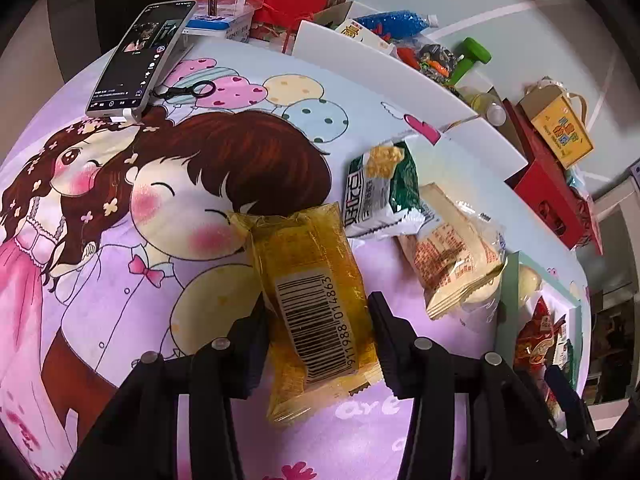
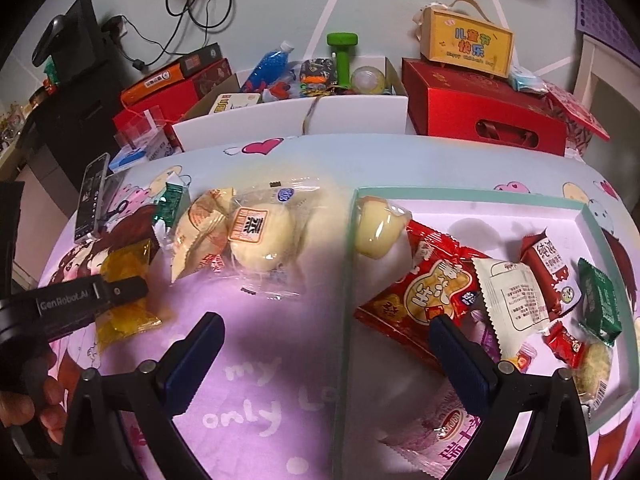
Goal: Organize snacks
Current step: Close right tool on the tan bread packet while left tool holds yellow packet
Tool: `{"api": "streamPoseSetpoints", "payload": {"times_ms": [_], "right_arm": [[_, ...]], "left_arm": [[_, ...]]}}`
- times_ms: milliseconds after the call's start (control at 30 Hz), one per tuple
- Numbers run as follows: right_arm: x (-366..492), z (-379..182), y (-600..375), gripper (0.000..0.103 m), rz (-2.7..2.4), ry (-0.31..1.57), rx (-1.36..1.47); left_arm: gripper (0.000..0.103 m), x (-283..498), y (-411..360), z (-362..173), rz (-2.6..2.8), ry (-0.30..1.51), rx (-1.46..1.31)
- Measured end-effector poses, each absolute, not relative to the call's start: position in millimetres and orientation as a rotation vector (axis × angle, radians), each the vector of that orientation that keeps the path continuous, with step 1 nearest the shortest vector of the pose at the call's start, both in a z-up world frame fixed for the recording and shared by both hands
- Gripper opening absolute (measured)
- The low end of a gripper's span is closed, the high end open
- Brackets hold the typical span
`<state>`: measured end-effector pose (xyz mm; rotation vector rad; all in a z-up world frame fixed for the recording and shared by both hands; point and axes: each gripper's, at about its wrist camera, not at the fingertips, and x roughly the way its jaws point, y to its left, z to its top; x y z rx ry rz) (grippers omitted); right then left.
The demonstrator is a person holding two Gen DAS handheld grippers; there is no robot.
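Observation:
A yellow snack packet (image 1: 316,304) with a barcode lies on the cartoon cloth between the fingers of my left gripper (image 1: 318,320), which close on its sides; the packet also shows in the right wrist view (image 2: 124,292). Beside it lie a green-white packet (image 1: 380,188), an orange-printed packet (image 1: 452,256) and a round bun packet (image 2: 260,240). A shallow white tray (image 2: 472,208) with a mint rim holds several snacks, among them a red packet (image 2: 424,292). My right gripper (image 2: 324,332) is open and empty over the tray's left rim.
A phone (image 1: 140,60) with a key ring lies at the far left of the cloth. Behind the table stand red gift boxes (image 2: 480,108), a yellow box (image 2: 468,44), and a white carton (image 2: 292,120) with a bottle and a green dumbbell (image 2: 342,56).

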<state>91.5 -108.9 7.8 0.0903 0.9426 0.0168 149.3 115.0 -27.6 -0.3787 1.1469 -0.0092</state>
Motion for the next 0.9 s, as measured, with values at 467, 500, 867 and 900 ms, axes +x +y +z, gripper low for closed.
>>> {"api": "streamPoseSetpoints", "payload": {"times_ms": [467,500,867,900], "right_arm": [[124,36,-63,0.098,0.156,0.968,-0.070],[130,40,-57,0.098,0.170,0.982,-0.099],[172,43,-11,0.080,0.236,1.094,-0.242],[177,40,-7,0.077,0.233,1.109,-0.263]], "left_arm": [[0.049,156,135,-25,-0.001,1.117,-0.394],[0.049,157,137,-26,-0.006,1.118,-0.403],[0.049,159,149,-27,-0.009,1.111,-0.428],[0.049,160,149,-27,-0.012,1.112,-0.431]]}}
